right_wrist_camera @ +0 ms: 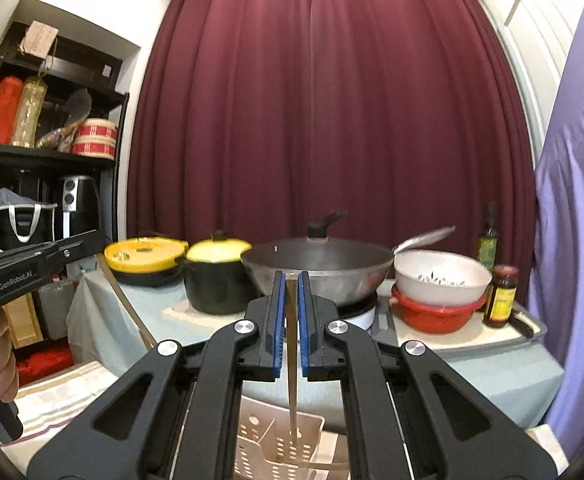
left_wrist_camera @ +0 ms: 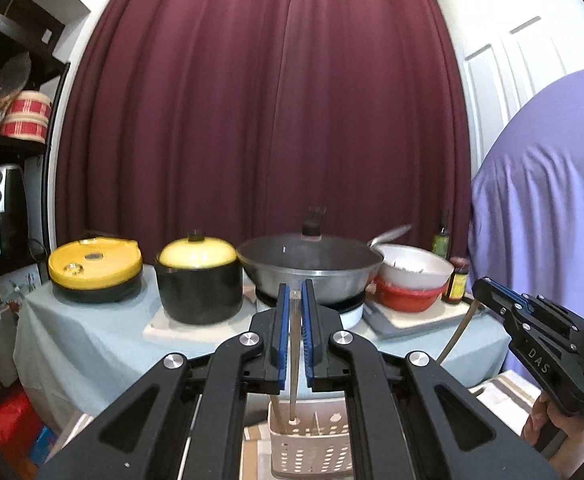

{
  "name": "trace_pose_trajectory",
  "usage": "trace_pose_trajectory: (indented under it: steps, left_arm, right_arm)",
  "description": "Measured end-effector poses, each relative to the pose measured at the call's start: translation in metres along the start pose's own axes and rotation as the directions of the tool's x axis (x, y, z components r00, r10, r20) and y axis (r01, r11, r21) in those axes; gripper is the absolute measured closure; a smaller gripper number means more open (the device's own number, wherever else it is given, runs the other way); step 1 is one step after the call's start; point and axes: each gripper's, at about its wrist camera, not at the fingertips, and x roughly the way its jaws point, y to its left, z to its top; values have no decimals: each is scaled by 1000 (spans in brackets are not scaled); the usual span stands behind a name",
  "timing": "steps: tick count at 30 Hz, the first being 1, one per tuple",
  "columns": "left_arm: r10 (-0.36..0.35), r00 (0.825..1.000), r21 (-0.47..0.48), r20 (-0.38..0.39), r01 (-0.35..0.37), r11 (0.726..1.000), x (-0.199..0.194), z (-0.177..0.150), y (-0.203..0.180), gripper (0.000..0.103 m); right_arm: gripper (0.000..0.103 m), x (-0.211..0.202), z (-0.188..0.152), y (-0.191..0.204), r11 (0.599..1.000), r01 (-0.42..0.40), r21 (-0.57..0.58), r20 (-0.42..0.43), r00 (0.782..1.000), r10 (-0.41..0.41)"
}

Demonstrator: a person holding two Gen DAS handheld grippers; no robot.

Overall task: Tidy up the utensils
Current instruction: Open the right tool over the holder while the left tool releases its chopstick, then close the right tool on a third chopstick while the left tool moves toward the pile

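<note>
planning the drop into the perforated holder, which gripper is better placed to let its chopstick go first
Probably the left gripper. Its chopstick hangs upright, tip already down inside the perforated holder. The right gripper holds its chopstick with the tip near the holder's front wall, looking less centred.

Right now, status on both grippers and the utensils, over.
Left gripper shut on chopstick, tip in utensil holder. Right gripper shut on second chopstick, over the holder. Nothing in the way.

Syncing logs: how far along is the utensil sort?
Mid-job. Done: can't confirm anything settled in the perforated caddy. In hand: left gripper and right gripper each clamp a chopstick, tips lowered into the caddy. Left: release both; other loose utensils not in view.
</note>
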Motion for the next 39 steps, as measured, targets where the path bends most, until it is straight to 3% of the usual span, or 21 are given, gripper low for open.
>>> trace_pose_trajectory:
  steps: [13,16,18,22,28,39]
  left_arm:
    - [-7,990,-18,-139,4,1000,40,-40,5,96]
    - [-4,989,-26,-145,1,1000,40,-43,6,95]
    - [-2,990,-27,-142,-2,1000,37,-42,7,86]
    - [-2,991,-39,-132,-3,999,30,-42,8,69]
    - [1,992,-44,-123,-7,999,8,-43,8,58]
    - [45,991,-37,-126,-50,998,-50,-68,8,51]
  right_arm:
    - [96,36,-52,9,1000,4,-15,-137,991,-6]
    - [88,36,-57,10,1000,12,-15,-146,989,-14]
    - [75,33,-57,11,1000,19,-19,-143,989,-21]
    - [66,22,-54,14,999,33,-32,-129,991,-37]
    - [63,-7,-47,16,998,44,-37,-114,992,-48]
    - [63,-82,-72,23,998,67,-7,-157,985,-67]
